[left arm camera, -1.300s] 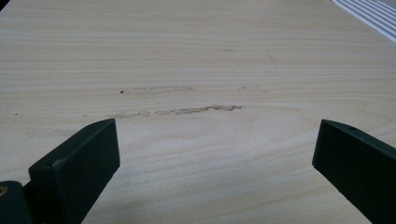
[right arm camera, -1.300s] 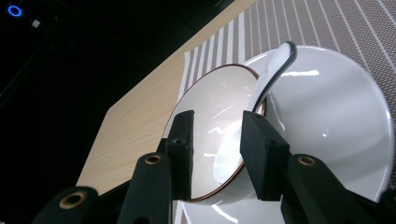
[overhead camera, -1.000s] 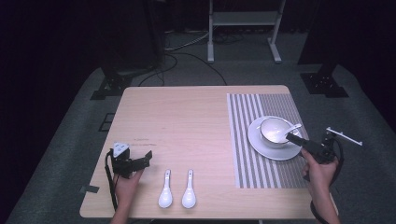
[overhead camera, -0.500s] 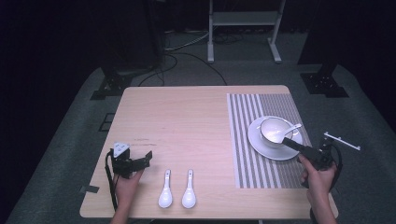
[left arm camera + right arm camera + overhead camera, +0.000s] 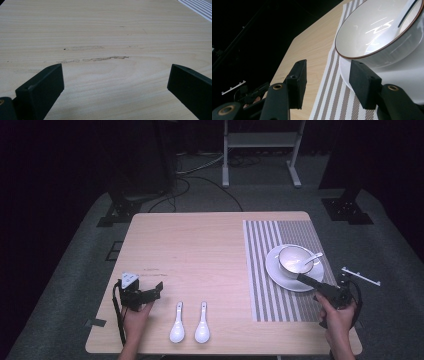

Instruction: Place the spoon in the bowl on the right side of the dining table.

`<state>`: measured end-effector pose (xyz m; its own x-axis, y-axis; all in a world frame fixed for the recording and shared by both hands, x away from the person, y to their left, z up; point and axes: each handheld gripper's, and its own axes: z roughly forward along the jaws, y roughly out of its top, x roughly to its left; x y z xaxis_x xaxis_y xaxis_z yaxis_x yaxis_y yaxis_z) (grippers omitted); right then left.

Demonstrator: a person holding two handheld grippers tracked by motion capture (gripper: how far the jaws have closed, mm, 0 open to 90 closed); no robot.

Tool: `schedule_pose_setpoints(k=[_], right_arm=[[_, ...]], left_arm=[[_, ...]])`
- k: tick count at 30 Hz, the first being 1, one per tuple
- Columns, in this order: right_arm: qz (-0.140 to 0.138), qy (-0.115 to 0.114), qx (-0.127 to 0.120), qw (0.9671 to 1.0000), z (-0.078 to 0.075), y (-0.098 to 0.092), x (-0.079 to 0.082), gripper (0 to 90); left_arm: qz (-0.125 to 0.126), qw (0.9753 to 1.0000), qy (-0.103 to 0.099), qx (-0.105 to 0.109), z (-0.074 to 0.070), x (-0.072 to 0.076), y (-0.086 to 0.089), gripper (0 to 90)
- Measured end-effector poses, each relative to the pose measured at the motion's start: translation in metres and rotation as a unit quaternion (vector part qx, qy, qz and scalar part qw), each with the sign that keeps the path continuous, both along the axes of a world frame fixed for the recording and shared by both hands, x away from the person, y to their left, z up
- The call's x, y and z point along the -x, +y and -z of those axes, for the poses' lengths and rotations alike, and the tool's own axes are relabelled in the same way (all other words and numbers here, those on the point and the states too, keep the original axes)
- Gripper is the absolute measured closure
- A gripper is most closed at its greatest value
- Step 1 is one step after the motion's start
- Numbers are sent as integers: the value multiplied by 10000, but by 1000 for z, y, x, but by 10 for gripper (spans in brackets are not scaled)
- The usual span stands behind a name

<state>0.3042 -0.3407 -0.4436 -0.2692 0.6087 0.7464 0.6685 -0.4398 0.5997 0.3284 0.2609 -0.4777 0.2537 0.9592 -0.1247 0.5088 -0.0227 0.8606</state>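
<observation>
Pale wood table (image 5: 200, 250), dark room, grey carpet. Striped mat (image 5: 270, 265) at right edge carries saucer (image 5: 280, 275), bowl (image 5: 295, 260). Two white spoons (image 5: 190, 322) near front edge. Left gripper (image 5: 150, 292) released; right gripper (image 5: 327, 82) released beside saucer.

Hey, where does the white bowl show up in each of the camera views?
High view: the bowl sits right of centre, on a white plate on the striped placemat.
Left gripper view: the bowl is not in it; a corner of the placemat is at top right.
Right gripper view: the bowl is at upper right, on the plate.
Shared landmark: the striped placemat.
</observation>
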Motion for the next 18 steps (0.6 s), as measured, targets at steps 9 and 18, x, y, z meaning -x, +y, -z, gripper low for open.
schedule_pose_setpoints(k=[9,18], right_arm=[[-110,-26,0,9999,3,5,9,467],[-189,-13,34,9998,11,11,17,462]], left_arm=[[8,10000,0,-14,0,0,0,0],[8,10000,-1,-15,0,0,0,0]])
